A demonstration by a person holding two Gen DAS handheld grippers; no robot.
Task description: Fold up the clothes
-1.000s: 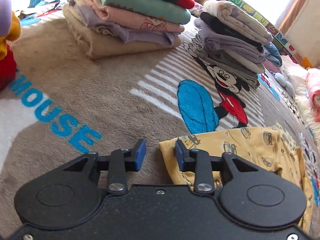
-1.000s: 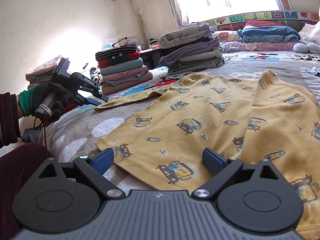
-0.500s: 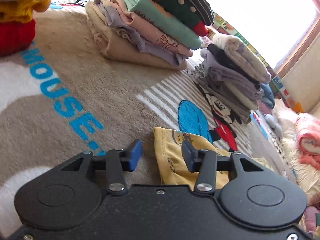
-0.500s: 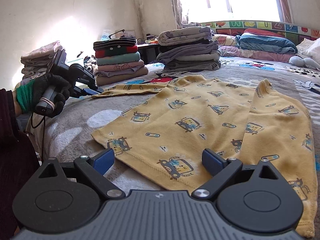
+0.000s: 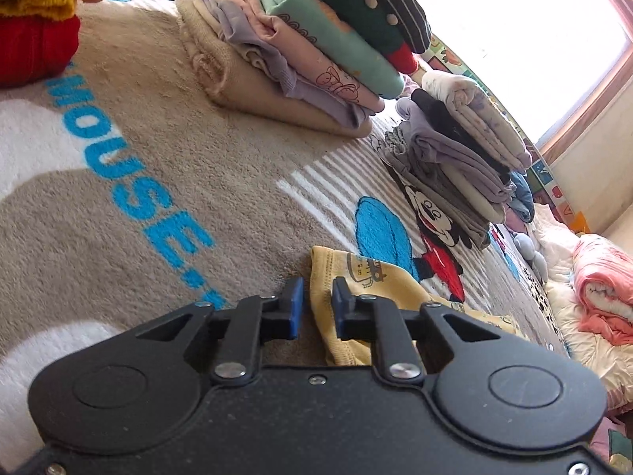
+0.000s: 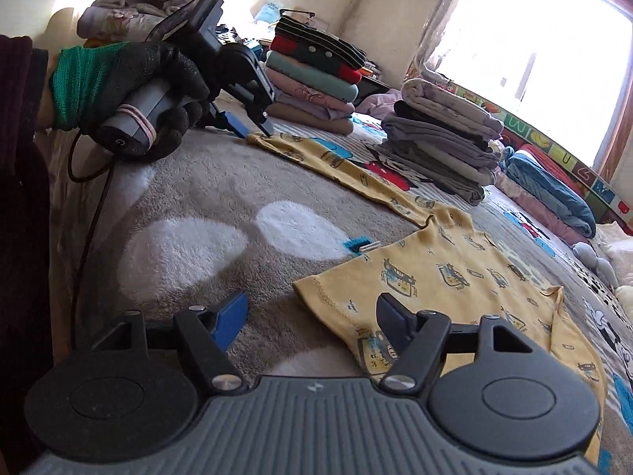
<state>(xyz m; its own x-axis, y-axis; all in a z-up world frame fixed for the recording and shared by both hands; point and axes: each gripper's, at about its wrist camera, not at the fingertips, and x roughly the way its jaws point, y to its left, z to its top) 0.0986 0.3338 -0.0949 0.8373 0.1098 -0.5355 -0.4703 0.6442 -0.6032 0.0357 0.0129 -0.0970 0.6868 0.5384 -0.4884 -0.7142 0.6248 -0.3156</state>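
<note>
A yellow long-sleeved shirt (image 6: 455,277) with cartoon prints lies flat on the blanket. One sleeve (image 6: 336,162) stretches toward my left gripper (image 6: 253,130), which a gloved hand (image 6: 130,79) holds. In the left wrist view the sleeve cuff (image 5: 356,277) sits between the pads of my left gripper (image 5: 316,308). Its jaws are closing, and a thin gap still shows at the left pad. My right gripper (image 6: 312,308) is at the shirt's near hem corner. Its jaws are closing but stand wide, with the corner lying between them unpressed.
Two stacks of folded clothes (image 5: 300,59) (image 5: 459,146) stand beyond the sleeve on the grey cartoon blanket (image 5: 158,138). A red and yellow plush (image 5: 35,19) sits at far left. Pink bedding (image 5: 601,277) and a folded blue quilt (image 6: 550,194) lie to the right.
My right gripper swung left along the hem to the shirt's corner, rolled, and its jaws narrowed. My left gripper's jaws narrowed around the sleeve cuff.
</note>
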